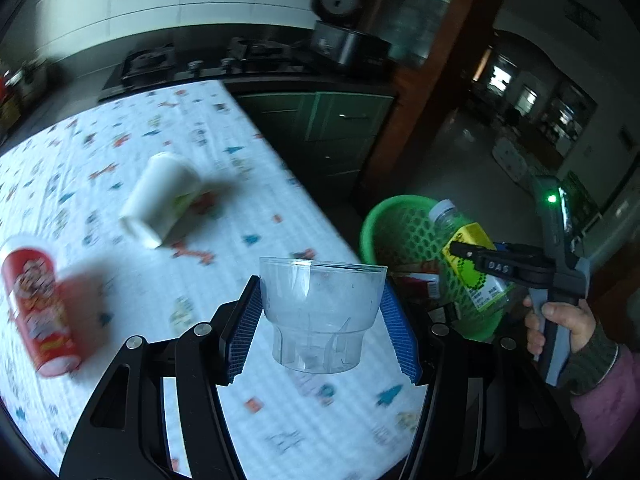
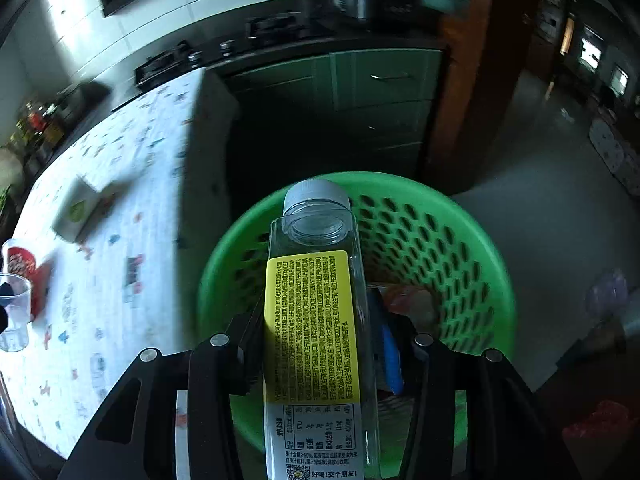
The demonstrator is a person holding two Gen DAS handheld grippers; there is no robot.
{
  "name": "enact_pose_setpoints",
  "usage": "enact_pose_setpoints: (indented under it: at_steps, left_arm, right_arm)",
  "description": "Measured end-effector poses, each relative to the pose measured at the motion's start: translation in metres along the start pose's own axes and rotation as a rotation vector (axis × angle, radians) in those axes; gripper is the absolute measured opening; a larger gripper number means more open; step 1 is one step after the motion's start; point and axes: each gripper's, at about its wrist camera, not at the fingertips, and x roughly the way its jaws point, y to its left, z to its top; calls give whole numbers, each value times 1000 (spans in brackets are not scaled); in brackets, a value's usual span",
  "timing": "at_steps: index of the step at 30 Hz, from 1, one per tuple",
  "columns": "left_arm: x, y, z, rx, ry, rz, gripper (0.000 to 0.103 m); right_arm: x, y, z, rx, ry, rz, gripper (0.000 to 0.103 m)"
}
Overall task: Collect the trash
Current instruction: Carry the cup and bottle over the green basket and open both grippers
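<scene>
My left gripper [image 1: 322,312] is shut on a clear plastic cup [image 1: 320,312], held above the patterned table [image 1: 224,208] near its right edge. My right gripper [image 2: 320,344] is shut on a clear bottle [image 2: 316,320] with a yellow label and grey cap, held over the green basket [image 2: 460,248] beside the table. The basket [image 1: 376,224] and the bottle [image 1: 468,248] also show in the left wrist view. A white cup [image 1: 160,196] lies on its side and a red can [image 1: 40,304] rests on the table.
Some packaging lies in the bottom of the basket [image 2: 404,300]. Green cabinets [image 2: 380,88] and a stove [image 1: 208,60] stand behind the table. A tiled floor [image 2: 540,208] opens to the right. Jars [image 2: 36,124] sit at the far left.
</scene>
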Motion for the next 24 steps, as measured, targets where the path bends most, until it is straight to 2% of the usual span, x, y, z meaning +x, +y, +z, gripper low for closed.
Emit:
enact_pose_setpoints:
  at_steps: [3, 6, 12, 24]
  left_arm:
    - [13, -18, 9, 29, 4, -12, 58]
    - [29, -33, 19, 51, 13, -24, 58]
    - [61, -64, 31, 89, 36, -42, 59]
    - [129, -106, 32, 121, 148, -57, 62]
  right_arm:
    - [3, -15, -2, 15, -1, -4, 49]
    - [-3, -27, -5, 35, -28, 4, 57]
    - [-22, -38, -13, 56, -64, 11, 57]
    - [-48, -57, -37, 103, -85, 30, 58]
